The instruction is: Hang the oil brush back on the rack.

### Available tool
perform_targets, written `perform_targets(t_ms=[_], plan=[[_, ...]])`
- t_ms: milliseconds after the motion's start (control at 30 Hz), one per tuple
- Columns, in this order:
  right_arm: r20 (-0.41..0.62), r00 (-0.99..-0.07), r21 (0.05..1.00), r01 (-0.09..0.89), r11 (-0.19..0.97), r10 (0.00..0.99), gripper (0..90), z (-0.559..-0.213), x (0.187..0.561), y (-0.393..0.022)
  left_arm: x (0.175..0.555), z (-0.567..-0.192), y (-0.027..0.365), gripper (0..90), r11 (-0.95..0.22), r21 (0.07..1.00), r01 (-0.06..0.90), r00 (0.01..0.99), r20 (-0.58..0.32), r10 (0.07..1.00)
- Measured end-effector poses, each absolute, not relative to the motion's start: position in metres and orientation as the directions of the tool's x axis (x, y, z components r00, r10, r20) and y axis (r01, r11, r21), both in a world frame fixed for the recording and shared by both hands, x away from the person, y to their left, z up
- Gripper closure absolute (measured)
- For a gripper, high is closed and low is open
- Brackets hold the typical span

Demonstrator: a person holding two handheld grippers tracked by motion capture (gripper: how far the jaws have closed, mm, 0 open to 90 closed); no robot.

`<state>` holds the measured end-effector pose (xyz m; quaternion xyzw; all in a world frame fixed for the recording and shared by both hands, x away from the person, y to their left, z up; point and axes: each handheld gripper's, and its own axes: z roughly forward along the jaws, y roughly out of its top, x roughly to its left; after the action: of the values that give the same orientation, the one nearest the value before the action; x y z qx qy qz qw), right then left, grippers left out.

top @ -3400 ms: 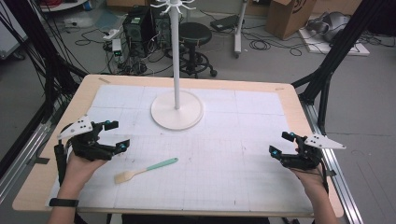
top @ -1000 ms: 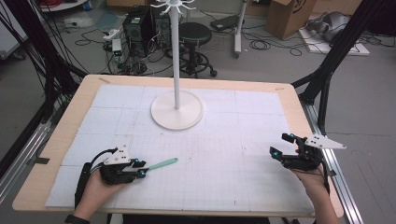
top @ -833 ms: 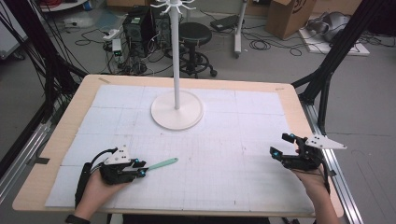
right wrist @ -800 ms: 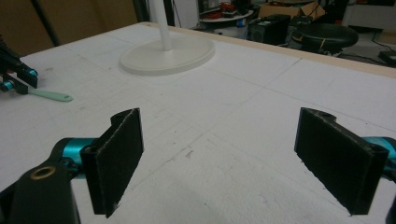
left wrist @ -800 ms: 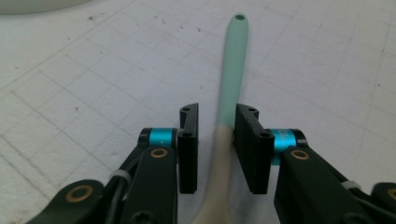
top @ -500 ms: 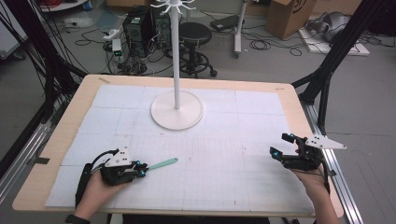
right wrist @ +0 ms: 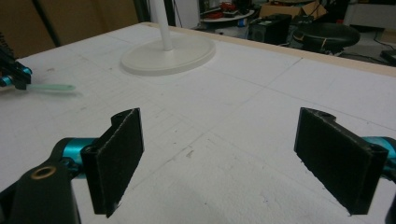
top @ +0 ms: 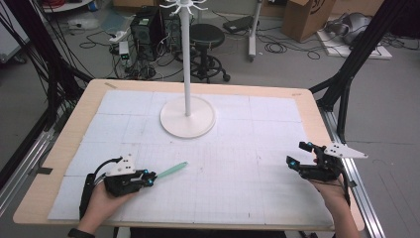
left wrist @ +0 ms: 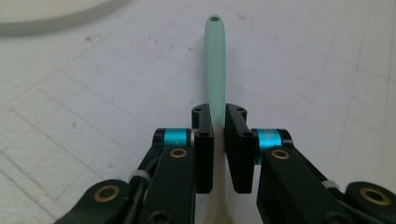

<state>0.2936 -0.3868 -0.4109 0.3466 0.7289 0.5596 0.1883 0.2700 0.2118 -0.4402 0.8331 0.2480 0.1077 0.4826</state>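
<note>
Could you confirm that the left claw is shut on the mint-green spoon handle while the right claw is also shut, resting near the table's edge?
Not quite: the right claw is open, its pads wide apart with nothing between them, as the right gripper view shows. The left claw is indeed shut on the mint-green spoon handle.

- The spoon (top: 168,171) lies on the bench (top: 307,106), reaching out ahead of the left claw (top: 148,177).
- The stand (top: 187,116) sits beyond it.
- The right claw (top: 297,154) rests well apart, across the bench.
</note>
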Motion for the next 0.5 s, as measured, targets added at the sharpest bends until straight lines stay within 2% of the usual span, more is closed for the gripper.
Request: perform_targets(t_ms=[267,500], plan=[[0.110,-0.687,0.947,0.292,0.135,0.718,15.1,-0.411,0.293,-0.387,0.275,-0.410,0.220,82.5,-0.303,0.919,0.251,0.839,-0.050,0.542],[0.111,-0.688,0.945,0.297,0.139,0.717,15.1,-0.411,0.294,-0.386,0.285,-0.375,0.217,82.5,-0.278,0.938,0.205,0.834,-0.018,0.552]])
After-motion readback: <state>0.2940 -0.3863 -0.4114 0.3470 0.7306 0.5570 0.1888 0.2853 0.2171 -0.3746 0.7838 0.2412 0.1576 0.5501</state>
